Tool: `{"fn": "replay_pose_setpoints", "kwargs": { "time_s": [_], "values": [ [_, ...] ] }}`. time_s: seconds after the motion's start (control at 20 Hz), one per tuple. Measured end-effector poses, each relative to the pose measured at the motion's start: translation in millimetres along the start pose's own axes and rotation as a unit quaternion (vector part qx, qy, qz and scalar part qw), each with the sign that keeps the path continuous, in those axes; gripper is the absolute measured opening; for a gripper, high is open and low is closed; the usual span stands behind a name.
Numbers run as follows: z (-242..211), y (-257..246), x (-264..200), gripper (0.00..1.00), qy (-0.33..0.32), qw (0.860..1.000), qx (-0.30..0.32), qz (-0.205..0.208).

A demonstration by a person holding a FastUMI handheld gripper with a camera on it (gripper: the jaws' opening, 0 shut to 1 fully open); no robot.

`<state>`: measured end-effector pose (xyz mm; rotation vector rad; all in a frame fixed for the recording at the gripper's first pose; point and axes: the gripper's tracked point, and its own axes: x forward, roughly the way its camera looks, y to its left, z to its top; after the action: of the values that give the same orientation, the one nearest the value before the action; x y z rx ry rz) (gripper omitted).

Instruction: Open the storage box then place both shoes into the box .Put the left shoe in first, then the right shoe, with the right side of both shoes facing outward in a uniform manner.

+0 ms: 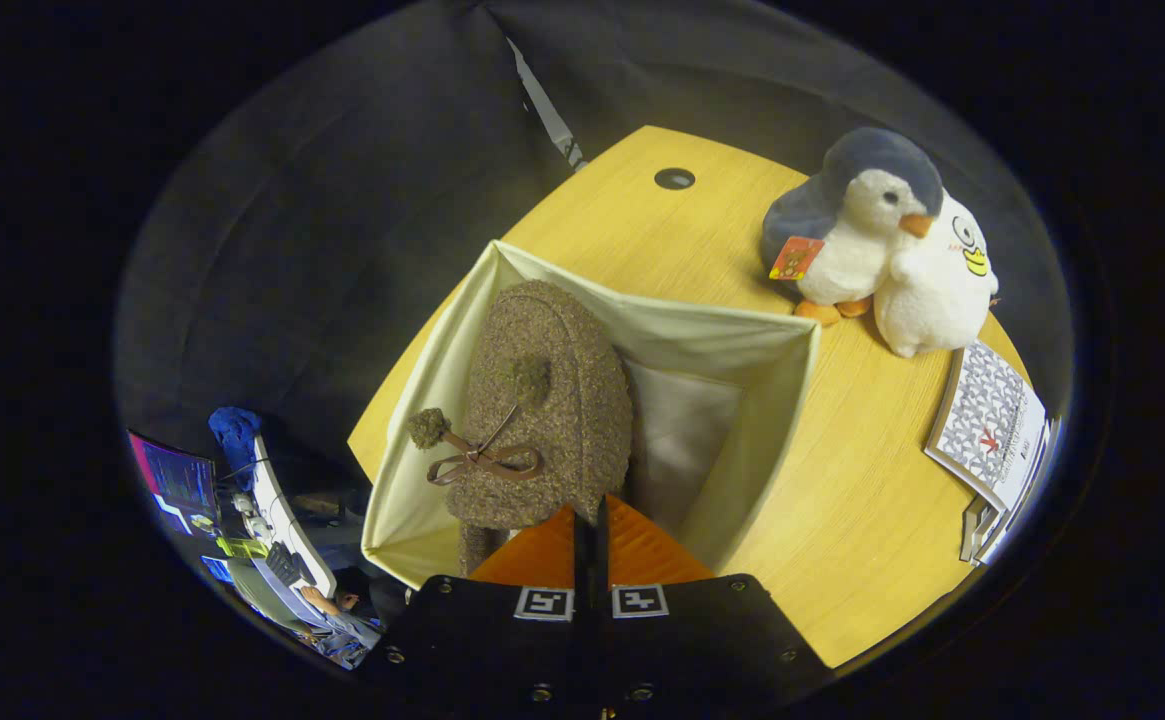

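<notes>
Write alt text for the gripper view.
The tongs, nearly closed, hang over an open fabric storage box on a wooden table, with a fuzzy brown shoe standing inside the box just ahead of them. Beyond sit two plush toys.

the shoe (pixel 542 400) fills the box's (pixel 722 340) left half; its right half lies free just ahead of the gripper's (pixel 590 515) pinched-together fingers.
</notes>
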<state>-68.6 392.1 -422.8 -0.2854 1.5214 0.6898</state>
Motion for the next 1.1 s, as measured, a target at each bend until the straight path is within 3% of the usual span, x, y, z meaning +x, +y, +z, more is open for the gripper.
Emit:
{"fn": "replay_pose_setpoints", "kwargs": {
  "time_s": [0.2, 0.3, 0.4, 0.45, 0.55, 0.65, 0.8, 1.1],
  "values": [
    [8, 8, 5, 0.02, -0.011, 1.000, 0.020, 0.016],
    [8, 9, -7, 0.13, -0.021, 0.999, 0.025, 0.026],
    [10, 7, -22, 0.39, -0.038, 0.998, 0.030, 0.032],
    [11, 6, -33, 0.60, -0.052, 0.997, 0.033, 0.036],
    [12, 0, -54, 0.73, -0.082, 0.995, 0.043, 0.039],
    [11, -13, -70, 0.80, -0.134, 0.989, 0.055, 0.008],
    [17, -49, -113, 0.86, -0.234, 0.967, 0.096, -0.042],
    [12, -124, -221, 0.86, -0.392, 0.899, 0.148, -0.130]
  ]
}}
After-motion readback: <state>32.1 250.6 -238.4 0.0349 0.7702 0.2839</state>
